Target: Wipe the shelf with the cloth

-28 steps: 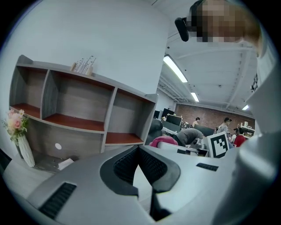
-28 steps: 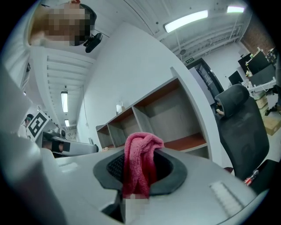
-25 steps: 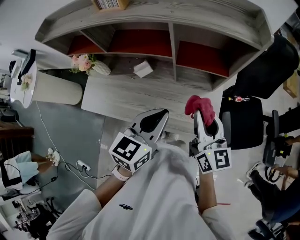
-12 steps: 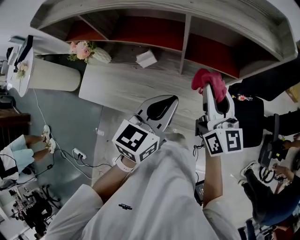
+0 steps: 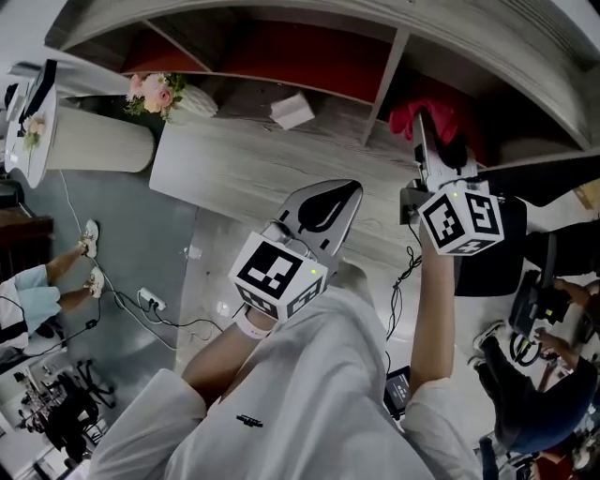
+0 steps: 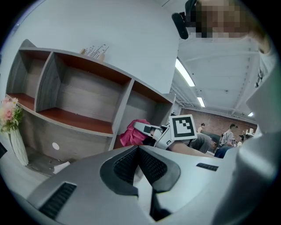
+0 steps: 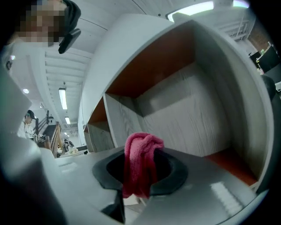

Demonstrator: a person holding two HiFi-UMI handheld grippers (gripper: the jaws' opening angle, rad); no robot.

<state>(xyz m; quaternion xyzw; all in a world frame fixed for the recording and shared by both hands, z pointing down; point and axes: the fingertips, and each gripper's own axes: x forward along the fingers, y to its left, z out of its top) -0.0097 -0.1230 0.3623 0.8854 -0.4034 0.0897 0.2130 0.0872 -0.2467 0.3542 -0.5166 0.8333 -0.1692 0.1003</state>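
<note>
Since a second ago your right gripper (image 5: 429, 141) has carried the cloth (image 5: 431, 114) forward, from over the table (image 5: 234, 173) to the mouth of the right-hand compartment of the shelf (image 5: 281, 28). Your left gripper (image 5: 336, 197) has hardly shifted.

The left gripper hangs over the table's near part with its jaws pressed together on nothing, and it takes no part in the work. The right gripper's jaws are clenched on the cloth, which sticks up between them in a red bunch (image 7: 140, 165). You are in the approach, and wiping has probably not begun. The right gripper view shows the grey back wall and the compartment's red floor (image 7: 232, 165) ahead of the cloth. I cannot tell whether the cloth touches either one.

Next, I judge you need to lower the bunch onto the red floor and drag it sideways while holding your grip. Little cloth shows beyond the jaws, so tilt the gripper so that fabric, not hard jaw, meets the board.

The flowers (image 5: 150, 92) stand well to the left on the table, and a small white box (image 5: 292, 111) lies nearer the middle. Both are clear of this compartment. Closest to you is the upright divider (image 5: 389, 66), just left of the cloth, which may stop a leftward stroke.
</note>
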